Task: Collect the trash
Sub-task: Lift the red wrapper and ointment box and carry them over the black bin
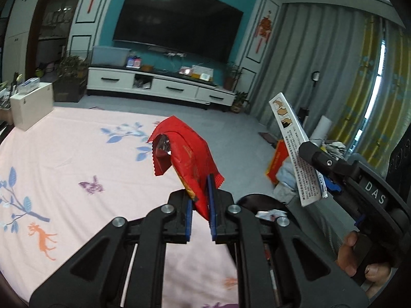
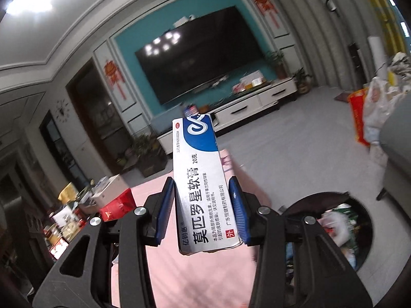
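My left gripper (image 1: 201, 205) is shut on a crumpled red snack wrapper (image 1: 187, 151), which sticks up above the pink flowered tablecloth (image 1: 77, 154). In the right wrist view, the right gripper (image 2: 203, 205) is shut on a white and blue ointment box (image 2: 200, 179), with the blue pads pressing its long sides. The left wrist view shows that same right gripper (image 1: 305, 150) at the right, holding the box (image 1: 295, 138) up in the air. A round dark bin (image 2: 341, 225) with trash inside stands beside the table, below and right of the grippers.
A white box (image 1: 30, 105) stands at the table's far left corner. Cartons and jars (image 2: 113, 200) crowd the left side. Bags and a red packet (image 2: 359, 118) lie on the grey floor. A person's hand (image 1: 352, 251) holds the right gripper's handle. The TV cabinet (image 1: 159, 84) lines the far wall.
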